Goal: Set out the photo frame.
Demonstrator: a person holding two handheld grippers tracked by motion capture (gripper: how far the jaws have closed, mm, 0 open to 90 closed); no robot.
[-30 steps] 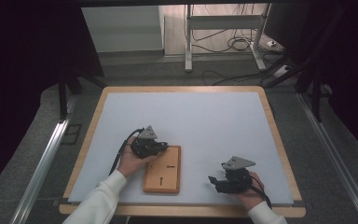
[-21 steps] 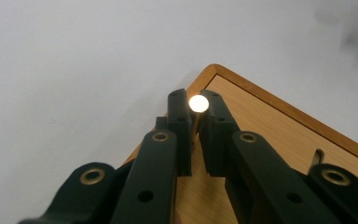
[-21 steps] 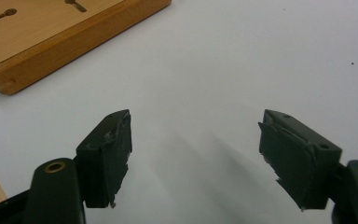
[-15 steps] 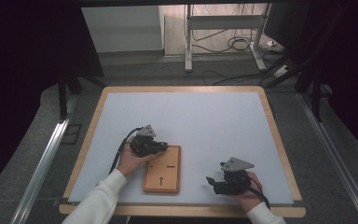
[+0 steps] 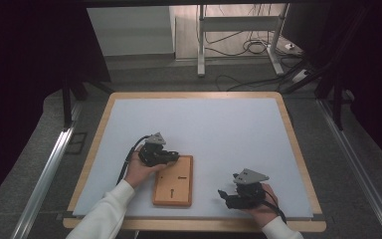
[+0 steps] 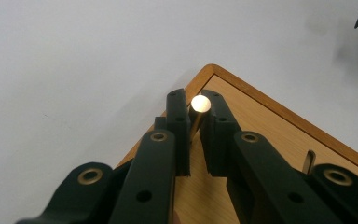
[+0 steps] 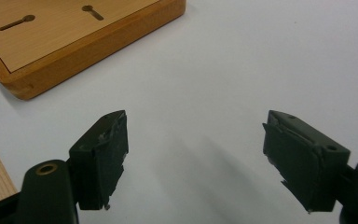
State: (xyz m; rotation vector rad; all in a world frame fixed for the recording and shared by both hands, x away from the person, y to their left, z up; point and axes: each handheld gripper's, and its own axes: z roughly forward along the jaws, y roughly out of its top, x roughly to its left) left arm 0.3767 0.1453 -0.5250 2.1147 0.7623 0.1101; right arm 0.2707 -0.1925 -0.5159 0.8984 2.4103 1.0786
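Brass peg (image 6: 199,106) sits clamped in the left gripper (image 6: 193,122) over a corner of the wooden board (image 5: 174,185) on the tabletop (image 5: 219,124) — probably bound for a keyhole slot (image 7: 17,22). The right gripper (image 7: 193,158), jaws just opening and empty, waits beside the board.

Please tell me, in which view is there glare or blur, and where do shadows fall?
Left gripper view: the brass pin tip glares white, and the near jaws are soft. Right gripper view: the right gripper casts a faint shadow on the white mat. High view: dark surroundings, evenly lit table.
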